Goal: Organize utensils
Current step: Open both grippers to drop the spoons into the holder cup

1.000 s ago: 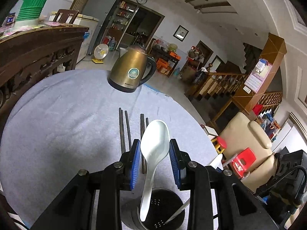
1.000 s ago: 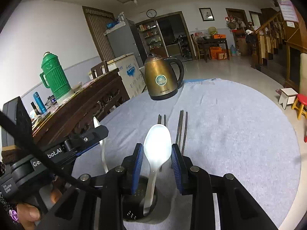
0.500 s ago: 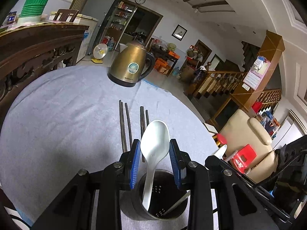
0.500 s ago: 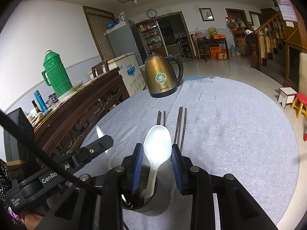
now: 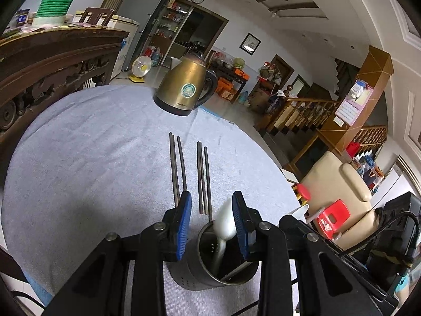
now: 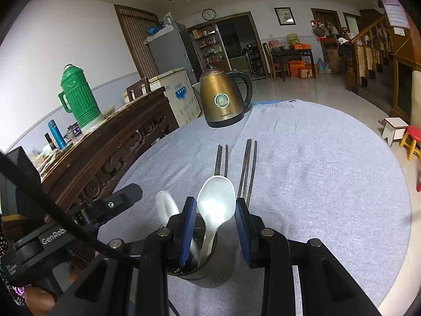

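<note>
A dark metal utensil holder (image 5: 189,271) stands on the grey tablecloth, just under both grippers. My left gripper (image 5: 211,200) is open above it. Its white spoon (image 5: 223,223) stands handle-down in the holder, bowl leaning on the right pad. My right gripper (image 6: 214,202) is shut on the bowl of a second white spoon (image 6: 215,205), whose handle reaches down into the holder (image 6: 210,276). Two pairs of dark chopsticks (image 5: 175,166) (image 5: 202,176) lie side by side beyond the holder. In the right wrist view they (image 6: 248,163) lie ahead of the fingers.
A brass electric kettle (image 5: 184,89) stands at the far side of the round table. A carved wooden sideboard (image 6: 105,142) with a green thermos (image 6: 79,97) flanks the table's left. The table's edge (image 6: 394,210) drops off to the right, above stools and stairs.
The left spoon has slipped down from between the left pads into the holder and now leans to the right. The left gripper came slightly closer to the holder. The right spoon stays gripped.
</note>
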Motion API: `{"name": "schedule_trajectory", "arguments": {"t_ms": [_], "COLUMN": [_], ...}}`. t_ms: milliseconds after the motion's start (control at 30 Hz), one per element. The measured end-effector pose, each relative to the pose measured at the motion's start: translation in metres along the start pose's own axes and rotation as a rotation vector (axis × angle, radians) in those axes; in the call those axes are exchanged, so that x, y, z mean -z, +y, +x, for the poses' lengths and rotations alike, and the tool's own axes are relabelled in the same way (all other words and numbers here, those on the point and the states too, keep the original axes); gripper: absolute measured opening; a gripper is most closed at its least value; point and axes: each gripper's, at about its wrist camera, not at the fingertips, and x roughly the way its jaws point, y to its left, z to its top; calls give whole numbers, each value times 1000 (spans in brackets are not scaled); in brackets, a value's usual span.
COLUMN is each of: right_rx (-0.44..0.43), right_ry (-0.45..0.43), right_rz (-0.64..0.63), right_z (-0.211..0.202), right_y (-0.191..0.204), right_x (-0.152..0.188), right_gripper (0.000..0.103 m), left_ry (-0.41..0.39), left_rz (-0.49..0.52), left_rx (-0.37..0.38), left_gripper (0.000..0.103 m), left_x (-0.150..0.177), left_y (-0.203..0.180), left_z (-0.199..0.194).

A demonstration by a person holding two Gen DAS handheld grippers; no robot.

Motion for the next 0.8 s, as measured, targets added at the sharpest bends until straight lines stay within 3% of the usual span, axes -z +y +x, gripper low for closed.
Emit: {"name": "schedule_trajectory", "arguments": {"t_ms": [267,333,400,600,800], "right_rx": [-6,-4,-2,-14,-60], "right_ry": [20,21,8,-8,9], "right_rz": [-14,-14,-15,15,116], "right_z": [-1,-2,-6,-15,-14], "right_y": [3,3,4,-3,-30], "right_x": [4,6,8,6,-3], "right_gripper": [35,54,65,65,65], "left_ry": [-10,-17,-24,-27,28], "left_rz": [-15,-23,-32,-61,-73], "left_rx": [-2,-7,-14,-22,-34], "left_gripper": [45,53,56,58,63], "left_x": [0,-1,-3,-7,-15], "left_y": [5,8,11,19,26], "left_z": [-8,-11,-13,-14,2]}}
